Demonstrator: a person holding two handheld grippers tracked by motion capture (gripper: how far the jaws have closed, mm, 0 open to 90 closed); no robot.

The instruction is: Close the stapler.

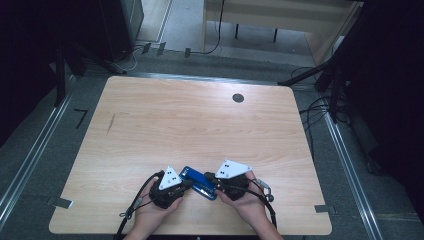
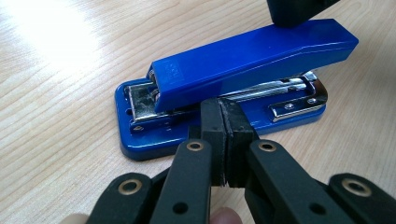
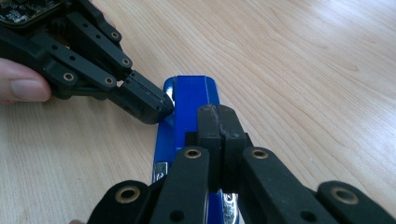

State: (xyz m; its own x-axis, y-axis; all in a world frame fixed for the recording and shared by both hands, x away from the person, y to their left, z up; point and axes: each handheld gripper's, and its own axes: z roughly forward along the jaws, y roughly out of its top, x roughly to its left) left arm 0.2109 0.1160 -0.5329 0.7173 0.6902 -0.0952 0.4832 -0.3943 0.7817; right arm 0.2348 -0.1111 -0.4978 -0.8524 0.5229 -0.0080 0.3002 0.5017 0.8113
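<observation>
A blue stapler (image 1: 199,181) lies near the front edge of the wooden table (image 1: 200,120), between my two grippers. In the left gripper view the stapler (image 2: 243,60) lies crosswise, its top arm slightly raised over the metal magazine. My left gripper (image 2: 226,109) is shut, pads together with nothing between them, its tip against the stapler's long side. My right gripper (image 3: 218,114) is also shut and empty, and hovers over the stapler's top (image 3: 191,95). In that view the left gripper (image 3: 154,105) touches the stapler's left side. The right gripper's tip (image 2: 292,11) sits on the stapler's front end.
A dark round grommet (image 1: 238,98) is set in the table's far right part. Cables trail from both grippers toward the front edge. Dark stands and floor cables (image 1: 320,107) surround the table.
</observation>
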